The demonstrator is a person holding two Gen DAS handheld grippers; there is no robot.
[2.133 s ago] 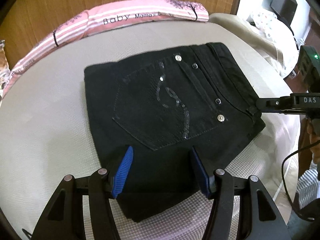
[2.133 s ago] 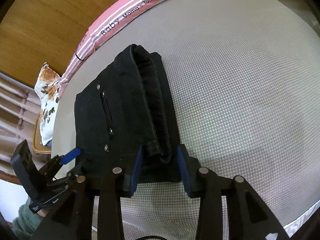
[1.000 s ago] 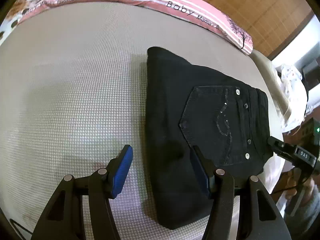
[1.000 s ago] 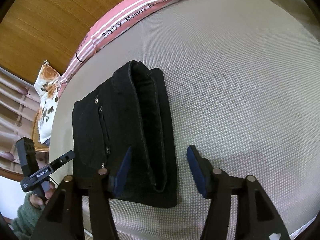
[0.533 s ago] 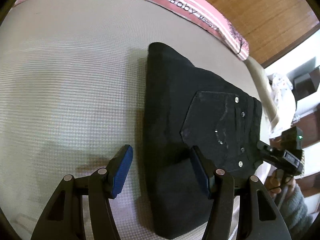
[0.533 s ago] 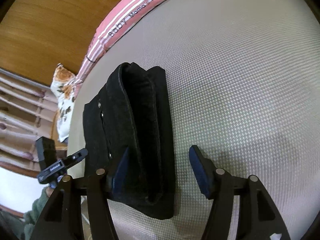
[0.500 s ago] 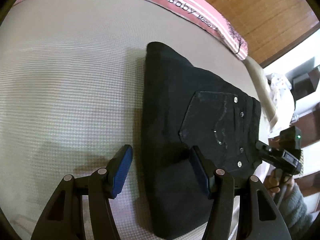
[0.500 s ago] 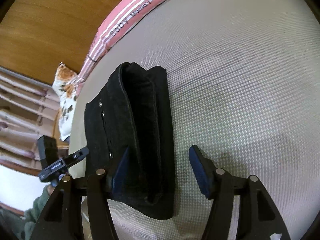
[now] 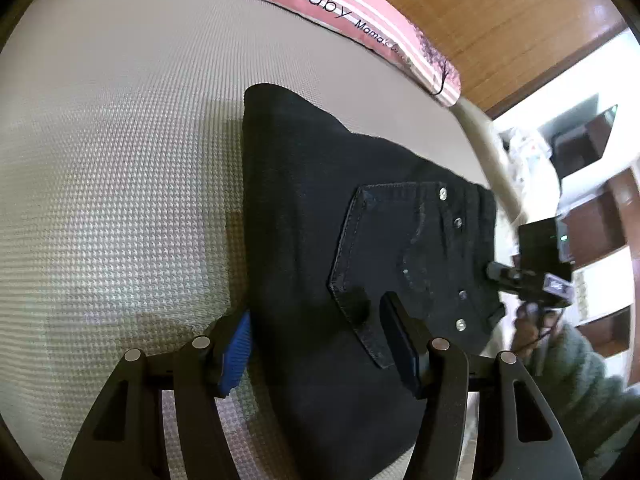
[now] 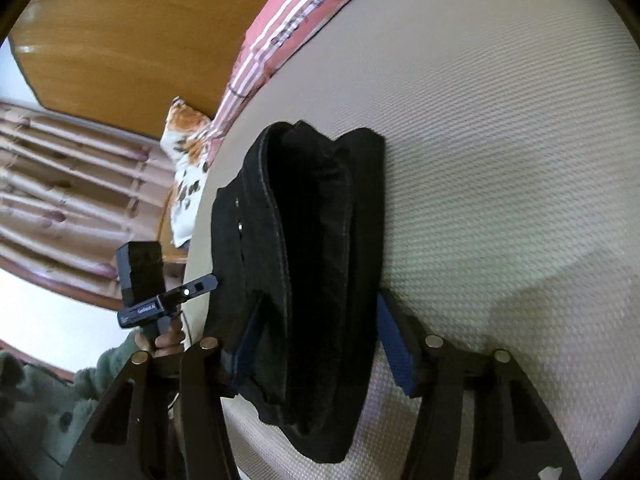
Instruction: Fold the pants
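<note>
The black pants [image 9: 360, 248] lie folded in a thick stack on the beige mattress [image 9: 120, 160], back pocket with studs facing up. My left gripper [image 9: 320, 344] is open, its jaws straddling the near left edge of the stack. In the right wrist view the stack [image 10: 312, 248] shows its layered folded edge. My right gripper [image 10: 320, 344] is open, its jaws on either side of that end of the stack. The right gripper also shows in the left wrist view [image 9: 536, 272], at the waistband side.
A pink striped pillow [image 9: 360, 12] lies along the mattress's far edge against a wooden headboard [image 9: 500, 20]. A floral cushion [image 10: 188, 168] and curtains [image 10: 60, 192] are at the left in the right wrist view. Shelves [image 9: 592, 208] stand beyond the right edge.
Both grippers let go of the pants about a second ago and stay open. Both have since moved in closer, so their jaws now straddle the stack's edges. The stack has not shifted.
</note>
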